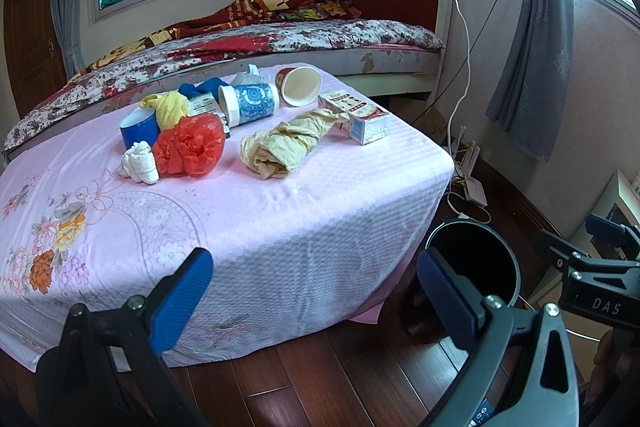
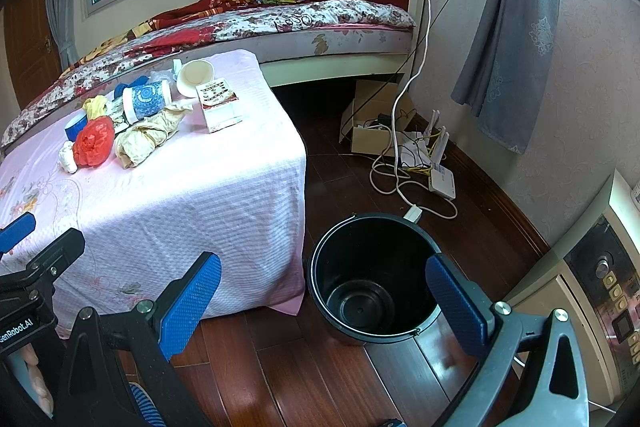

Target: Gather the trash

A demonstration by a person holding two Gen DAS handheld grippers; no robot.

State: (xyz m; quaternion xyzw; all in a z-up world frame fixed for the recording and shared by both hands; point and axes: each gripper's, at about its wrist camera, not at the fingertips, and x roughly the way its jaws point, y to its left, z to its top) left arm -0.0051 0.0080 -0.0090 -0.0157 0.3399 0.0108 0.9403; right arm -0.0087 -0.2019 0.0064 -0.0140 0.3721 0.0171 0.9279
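Trash lies on the pink-clothed table [image 1: 248,219]: a red plastic bag [image 1: 188,147], a white tissue wad [image 1: 140,162], a crumpled beige wrapper [image 1: 280,143], a carton [image 1: 360,119], a blue patterned cup [image 1: 250,103] on its side, a paper cup [image 1: 300,85], a blue cup [image 1: 138,131] and a yellow wrapper [image 1: 170,107]. My left gripper [image 1: 316,303] is open before the table's near edge, holding nothing. My right gripper [image 2: 320,303] is open above the black bucket [image 2: 372,279], which looks empty. The same pile shows in the right wrist view, with the red bag [image 2: 94,143] and the carton [image 2: 220,105].
A bed [image 2: 240,27] stands behind the table. Cables, a router [image 2: 442,183] and a cardboard box [image 2: 372,135] lie on the wood floor at the wall. A cabinet [image 2: 600,287] stands at the right. Open floor lies between table and bucket.
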